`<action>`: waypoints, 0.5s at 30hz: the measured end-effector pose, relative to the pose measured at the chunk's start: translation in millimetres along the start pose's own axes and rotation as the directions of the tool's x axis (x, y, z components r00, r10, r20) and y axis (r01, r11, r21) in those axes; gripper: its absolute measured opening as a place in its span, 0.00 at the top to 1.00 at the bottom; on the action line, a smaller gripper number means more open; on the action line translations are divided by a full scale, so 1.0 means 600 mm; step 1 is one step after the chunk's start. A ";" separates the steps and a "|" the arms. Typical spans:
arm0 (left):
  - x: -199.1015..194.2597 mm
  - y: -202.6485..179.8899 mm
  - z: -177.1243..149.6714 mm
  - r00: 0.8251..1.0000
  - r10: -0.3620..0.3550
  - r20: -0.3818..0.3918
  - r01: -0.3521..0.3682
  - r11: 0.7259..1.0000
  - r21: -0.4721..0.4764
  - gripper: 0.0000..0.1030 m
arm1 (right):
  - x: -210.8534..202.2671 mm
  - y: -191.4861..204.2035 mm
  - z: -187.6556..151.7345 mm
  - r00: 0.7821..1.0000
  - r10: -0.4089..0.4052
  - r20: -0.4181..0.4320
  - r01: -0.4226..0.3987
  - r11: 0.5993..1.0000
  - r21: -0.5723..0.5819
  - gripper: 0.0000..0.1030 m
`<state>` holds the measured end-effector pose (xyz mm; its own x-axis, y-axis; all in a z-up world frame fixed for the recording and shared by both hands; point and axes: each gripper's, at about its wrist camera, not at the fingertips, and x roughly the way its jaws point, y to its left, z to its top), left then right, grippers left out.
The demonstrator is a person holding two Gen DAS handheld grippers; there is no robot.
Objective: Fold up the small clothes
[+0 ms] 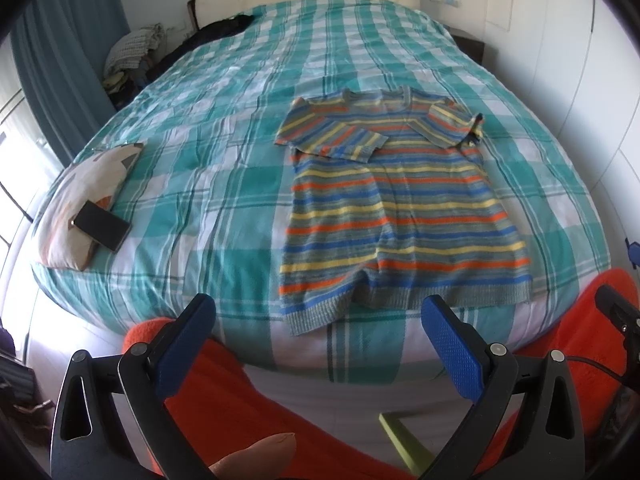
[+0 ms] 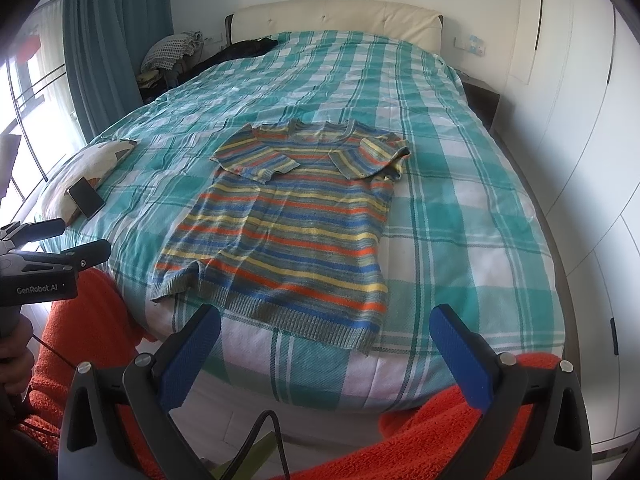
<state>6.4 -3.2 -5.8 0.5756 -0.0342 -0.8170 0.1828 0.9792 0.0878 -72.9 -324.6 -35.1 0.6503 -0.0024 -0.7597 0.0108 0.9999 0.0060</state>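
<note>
A small striped knit sweater (image 1: 400, 216) in orange, blue, yellow and grey lies flat on the green checked bedspread (image 1: 224, 184), hem toward me, both short sleeves folded in across the chest. It also shows in the right wrist view (image 2: 288, 236). My left gripper (image 1: 318, 312) is open and empty, held off the bed's near edge just short of the hem. My right gripper (image 2: 326, 326) is open and empty, also just short of the hem. The left gripper (image 2: 80, 240) also shows at the left of the right wrist view.
A pillow (image 1: 86, 196) with a dark phone (image 1: 102, 226) on it lies at the bed's left edge. Dark clothing (image 1: 208, 36) and a heap of laundry (image 1: 136, 46) sit at the far left by the headboard. White wardrobes (image 2: 580, 120) stand right. An orange towel (image 1: 248, 408) lies below the grippers.
</note>
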 end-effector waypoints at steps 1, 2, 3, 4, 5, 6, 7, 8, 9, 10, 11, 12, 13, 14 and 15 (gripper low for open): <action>-0.001 0.001 0.000 1.000 0.001 0.000 -0.001 1.000 0.002 0.00 | 0.001 0.000 0.000 1.000 0.000 0.000 0.000 1.000 0.000 0.00; 0.000 0.001 0.000 1.000 -0.002 0.001 0.002 1.000 0.001 0.00 | 0.001 0.000 0.000 1.000 0.000 -0.001 0.000 1.000 0.001 0.00; 0.000 0.001 0.000 1.000 -0.001 0.000 0.001 1.000 -0.001 0.00 | 0.001 0.000 0.000 1.000 0.001 -0.002 -0.001 1.000 0.001 0.00; 0.000 0.000 0.000 1.000 -0.001 -0.001 0.001 1.000 -0.001 0.00 | 0.001 0.001 0.000 1.000 0.002 -0.003 -0.002 1.000 0.001 0.00; 0.000 0.000 0.000 1.000 -0.001 -0.001 0.001 1.000 -0.002 0.00 | 0.000 0.001 -0.001 1.000 0.003 -0.003 -0.003 1.000 0.000 0.00; 0.000 0.002 -0.002 1.000 -0.001 -0.002 0.001 1.000 -0.003 0.00 | 0.000 0.003 -0.001 1.000 0.003 -0.003 -0.003 1.000 -0.001 0.00; 0.001 0.004 -0.003 1.000 -0.001 -0.005 0.001 1.000 -0.006 0.00 | -0.001 0.003 -0.001 1.000 0.002 -0.002 -0.002 1.000 -0.002 0.00; 0.003 0.006 -0.006 1.000 -0.001 -0.006 0.001 1.000 -0.007 0.00 | 0.000 0.002 -0.001 1.000 0.002 -0.002 -0.002 1.000 -0.001 0.00; 0.003 0.009 -0.007 1.000 0.000 -0.008 0.000 1.000 -0.009 0.00 | 0.000 0.003 -0.002 1.000 0.003 -0.002 -0.003 1.000 -0.002 0.00; 0.002 0.011 -0.008 1.000 0.002 -0.008 -0.002 1.000 -0.008 0.00 | 0.000 0.004 -0.002 1.000 0.003 -0.003 -0.003 1.000 -0.003 0.00; 0.003 0.012 -0.009 1.000 0.004 -0.008 -0.004 1.000 -0.007 0.00 | 0.001 0.004 -0.002 1.000 0.004 -0.004 -0.004 1.000 -0.004 0.00; 0.003 0.009 -0.009 1.000 0.005 -0.008 -0.005 1.000 -0.005 0.00 | 0.001 0.005 -0.002 1.000 0.003 -0.004 -0.003 1.000 -0.003 0.00; 0.003 0.010 -0.008 1.000 0.004 -0.008 -0.004 1.000 -0.005 0.00 | 0.001 0.005 -0.002 1.000 0.003 -0.004 -0.003 1.000 -0.003 0.00; 0.002 0.013 -0.010 1.000 0.004 -0.007 -0.004 1.000 -0.004 0.00 | 0.000 0.005 -0.002 1.000 0.003 -0.003 -0.003 1.000 -0.004 0.00; 0.002 0.011 -0.009 1.000 0.005 -0.006 -0.005 1.000 -0.004 0.00 | 0.000 0.005 -0.002 1.000 0.003 -0.003 -0.003 1.000 -0.004 0.00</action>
<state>4.0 4.1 -9.4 0.5715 -0.0280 -0.8201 0.1770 0.9801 0.0899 -73.7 -321.7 -36.2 0.6480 0.0005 -0.7616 0.0061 1.0000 0.0058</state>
